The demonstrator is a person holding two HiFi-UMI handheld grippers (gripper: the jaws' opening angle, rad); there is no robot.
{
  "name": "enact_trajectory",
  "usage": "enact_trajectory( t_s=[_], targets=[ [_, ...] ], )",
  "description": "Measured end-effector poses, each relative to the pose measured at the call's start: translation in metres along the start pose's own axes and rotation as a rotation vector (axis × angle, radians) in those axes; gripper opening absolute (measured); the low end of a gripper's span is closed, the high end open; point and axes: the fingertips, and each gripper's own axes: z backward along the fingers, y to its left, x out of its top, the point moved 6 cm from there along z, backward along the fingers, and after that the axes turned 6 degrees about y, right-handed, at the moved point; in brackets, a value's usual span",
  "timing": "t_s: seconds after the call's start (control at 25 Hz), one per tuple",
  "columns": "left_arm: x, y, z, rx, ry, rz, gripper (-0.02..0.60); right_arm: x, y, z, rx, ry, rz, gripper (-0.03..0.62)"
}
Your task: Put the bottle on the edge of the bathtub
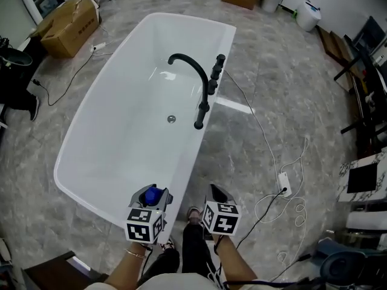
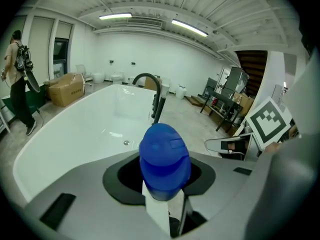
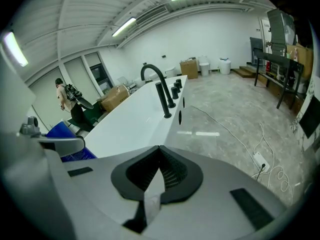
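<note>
A bottle with a blue cap (image 1: 153,195) sits between the jaws of my left gripper (image 1: 149,191), which is shut on it; its white body (image 2: 161,211) shows below the cap (image 2: 165,156). The bottle hangs over the near end of the white bathtub (image 1: 195,156), close to its right rim. My right gripper (image 1: 217,192) is beside it, over the floor just outside the tub, jaws shut with nothing between them (image 3: 159,153). A black arched faucet (image 1: 199,83) stands on the tub's right rim.
Black tap handles (image 1: 215,71) line the rim by the faucet. A power strip with white cables (image 1: 284,183) lies on the grey floor to the right. Cardboard boxes (image 1: 66,26) sit far left, a black rack (image 1: 363,71) far right. A person (image 2: 17,84) stands beyond the tub.
</note>
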Motion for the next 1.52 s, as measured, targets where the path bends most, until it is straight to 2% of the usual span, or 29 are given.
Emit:
enact_trajectory(
  t_s=[0.52,0.8,1.08,1.52],
  targets=[
    [0.007,-0.007,-0.036,0.007,0.003,-0.015,0.156,-0.005,-0.020,-0.030,-0.007,0.018,-0.013,0.026],
    [0.021,-0.014,-0.056,-0.009,-0.013,-0.066,0.156,0.003,-0.033,-0.047,-0.024,0.009,0.009,0.026],
    [0.035,-0.015,-0.076,-0.003,-0.037,-0.073,0.156,0.015,-0.042,-0.059,-0.032,-0.017,-0.058,0.026],
    [0.052,-0.014,-0.107,-0.006,-0.055,-0.088,0.156,0.027,-0.047,-0.079,-0.024,-0.023,-0.086,0.026]
  ],
)
